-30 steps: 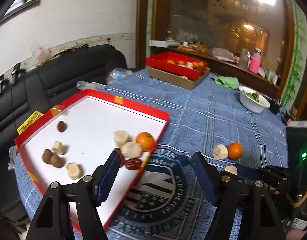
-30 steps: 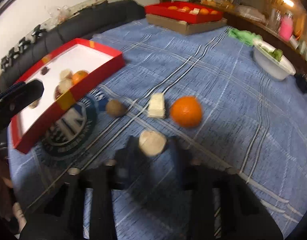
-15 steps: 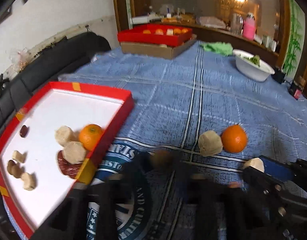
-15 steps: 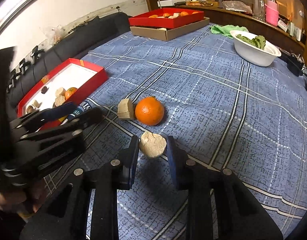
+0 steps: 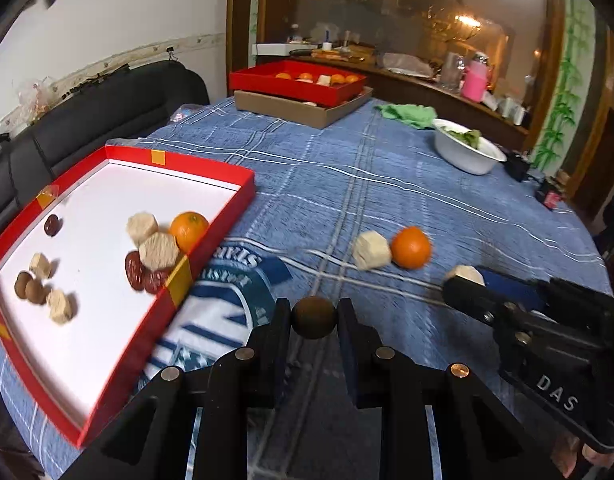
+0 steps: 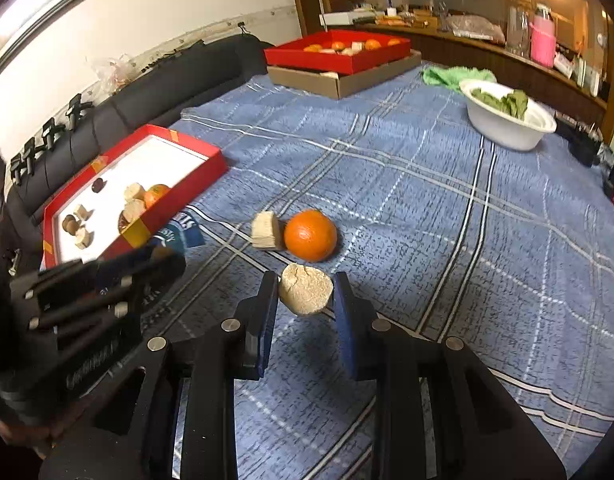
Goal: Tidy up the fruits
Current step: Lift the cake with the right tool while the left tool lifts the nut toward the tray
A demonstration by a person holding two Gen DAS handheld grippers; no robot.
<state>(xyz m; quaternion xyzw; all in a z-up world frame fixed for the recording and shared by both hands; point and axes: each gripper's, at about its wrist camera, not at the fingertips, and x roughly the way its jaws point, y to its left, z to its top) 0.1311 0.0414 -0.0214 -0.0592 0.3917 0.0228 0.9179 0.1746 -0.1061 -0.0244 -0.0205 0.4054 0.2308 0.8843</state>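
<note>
Change, left side: a second ago the left hand-held gripper [image 5: 313, 316] hangs wide open over the near edge of the red tray [image 5: 211, 246]; now its jaws are closed on a small brown round fruit [image 5: 314, 317], lifted just right of that edge.
Change, right side: the right hand-held gripper [image 6: 305, 290] sits around the beige cake piece [image 6: 305, 289] a second ago with gaps either side; now both pads press it, and it looks raised off the blue plaid worktop [image 6: 427, 200].
Meaning: both loose items are in hand at once; judging by the task, carrying them left into the tray is the step in hand.
Tray count, left to right: two brown round fruits [image 5: 29, 286], one dark fruit [image 5: 52, 225] at the far side, four beige pieces, two of them small cubes [image 5: 41, 266] and two larger blocks [image 5: 159, 251], two red dates [image 5: 141, 274], one orange [image 5: 189, 230] against the right rim.
Worktop count: one beige block [image 6: 265, 229] touching one loose orange [image 6: 310, 235], just beyond the right gripper.
In grippers: one brown fruit, one beige piece.
Far end: one second red tray [image 6: 339, 54] of fruit on one cardboard box [image 6: 343, 76]; its contents are too small to count.
Far right: one white bowl [image 6: 507, 128] of greens, one green cloth [image 6: 453, 76].
Left to clear: by my reckoning four items, two of them already gripped.
</note>
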